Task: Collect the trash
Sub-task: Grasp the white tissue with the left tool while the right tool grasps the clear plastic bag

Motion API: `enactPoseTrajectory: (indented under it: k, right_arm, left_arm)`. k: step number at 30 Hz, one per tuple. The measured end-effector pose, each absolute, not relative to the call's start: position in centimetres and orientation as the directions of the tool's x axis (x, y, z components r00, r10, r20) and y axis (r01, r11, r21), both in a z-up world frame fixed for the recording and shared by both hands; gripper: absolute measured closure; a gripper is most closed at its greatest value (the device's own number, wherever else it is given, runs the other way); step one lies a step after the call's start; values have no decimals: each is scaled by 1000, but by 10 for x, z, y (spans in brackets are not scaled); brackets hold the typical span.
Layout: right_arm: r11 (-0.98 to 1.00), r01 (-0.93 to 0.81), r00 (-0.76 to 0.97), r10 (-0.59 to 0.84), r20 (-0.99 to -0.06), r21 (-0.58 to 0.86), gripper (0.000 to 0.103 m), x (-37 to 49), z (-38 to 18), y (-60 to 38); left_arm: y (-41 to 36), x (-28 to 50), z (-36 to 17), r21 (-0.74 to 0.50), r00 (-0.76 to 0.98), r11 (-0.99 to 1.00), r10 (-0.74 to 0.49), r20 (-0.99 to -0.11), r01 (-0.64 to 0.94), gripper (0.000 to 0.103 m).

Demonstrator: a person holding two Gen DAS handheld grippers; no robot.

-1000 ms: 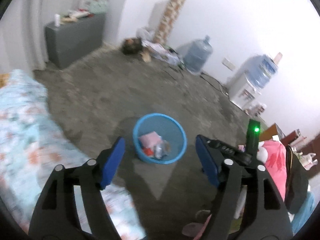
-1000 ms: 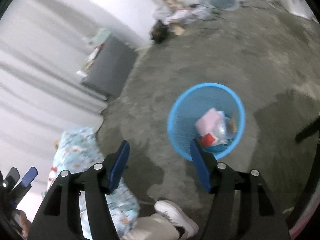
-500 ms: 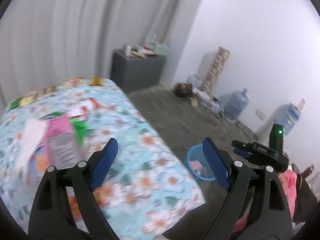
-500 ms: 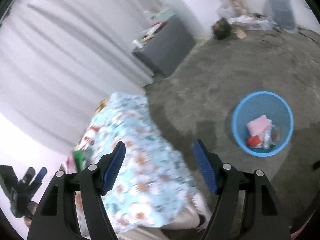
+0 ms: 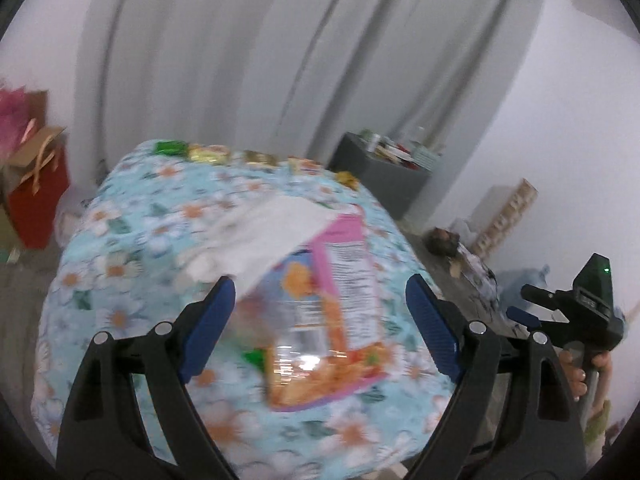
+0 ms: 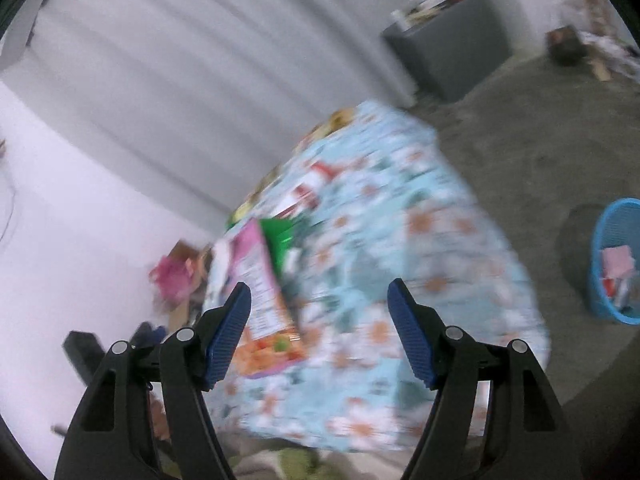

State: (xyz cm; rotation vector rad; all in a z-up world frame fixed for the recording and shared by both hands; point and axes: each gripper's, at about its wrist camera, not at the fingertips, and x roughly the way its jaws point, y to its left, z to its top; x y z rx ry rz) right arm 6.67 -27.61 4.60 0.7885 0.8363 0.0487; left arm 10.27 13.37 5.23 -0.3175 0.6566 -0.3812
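Both views had swung from the bin (image 6: 618, 264) to the floral table (image 5: 132, 248). Left gripper (image 5: 320, 332) and right gripper (image 6: 320, 332) were released, empty, jaws just widened. A snack bag (image 5: 332, 320) lay on the cloth under the left one: likely the next pickup.

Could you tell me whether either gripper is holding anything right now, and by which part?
Nothing is held: the left gripper and right gripper are both open and empty.
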Motion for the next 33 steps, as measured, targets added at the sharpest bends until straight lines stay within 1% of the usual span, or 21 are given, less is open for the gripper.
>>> enactPoseTrajectory:
  k: [7,10,18,29,31,33]
  right_arm:
    - [715,162,588,484,-648,680,34,132,33,-196]
    - [701,146,548,530,-647,698,34,154,20,-167]
    - [693,148,455,586,-671,706,35,183,-9,-120]
    - [698,183,435,574,-694,692,53,193,-20,-107]
    - [692,189,432,579,-691,697,57,195,-23,-105]
    - [687,188,427,586,-689,702,58,197,-25,-103]
  left_arm:
    - [184,119,30,-454,741,876,-411,-531,161,20]
    - [199,130,17,-466,735,875,-401,-547,131,20]
    - [228,153,-19,-500,701,864,-393,-595,60,20]
    - [242,159,-45,-558,675,829,-435,-596,41,21]
    - [239,161,-47,-559,665,828,-446,-600,51,25]
    - [237,162,-47,-556,661,829,-450,-600,59,27]
